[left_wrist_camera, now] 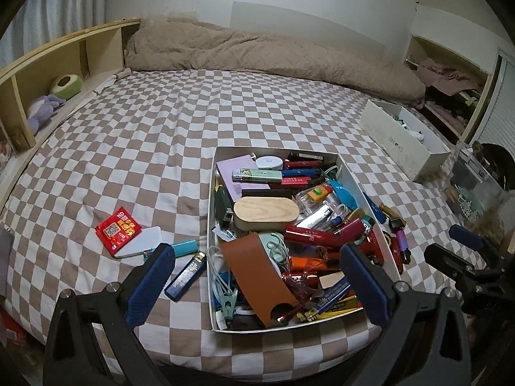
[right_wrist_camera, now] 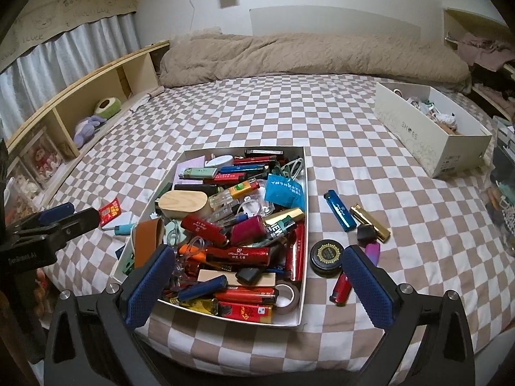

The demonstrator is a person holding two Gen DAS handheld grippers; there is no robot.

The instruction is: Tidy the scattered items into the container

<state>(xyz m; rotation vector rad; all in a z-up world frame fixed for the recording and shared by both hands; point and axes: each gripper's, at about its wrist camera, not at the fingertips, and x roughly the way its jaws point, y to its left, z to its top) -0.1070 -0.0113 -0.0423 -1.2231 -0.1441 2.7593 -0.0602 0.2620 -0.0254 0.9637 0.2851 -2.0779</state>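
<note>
One white box (right_wrist_camera: 304, 177), open-topped, near the front edge of a checkered bed (right_wrist_camera: 257, 112), heaped with lighters, cables and small cases too many to count; on top, one wooden oval lid (right_wrist_camera: 183, 202), one brown leather sleeve (left_wrist_camera: 257, 273), one teal pouch (right_wrist_camera: 285, 191). Loose on the bed left of the box, four items: one red packet (left_wrist_camera: 118, 230), one white card (left_wrist_camera: 141, 241) under it, one teal lighter (left_wrist_camera: 185, 247), one dark blue lighter (left_wrist_camera: 186, 277). Loose on its right, six: one blue lighter (right_wrist_camera: 339, 210), one gold lighter (right_wrist_camera: 370, 222), one black cap (right_wrist_camera: 365, 232), one purple piece (right_wrist_camera: 372, 252), one round black tin (right_wrist_camera: 326, 257), one red lighter (right_wrist_camera: 341, 288). One shoebox (right_wrist_camera: 431, 138) far right. Left gripper (left_wrist_camera: 257, 281): jaws wide apart, empty, over the box's near-left corner. Right gripper (right_wrist_camera: 257, 281): jaws wide apart, empty, straddling the box's near-right corner.
</note>
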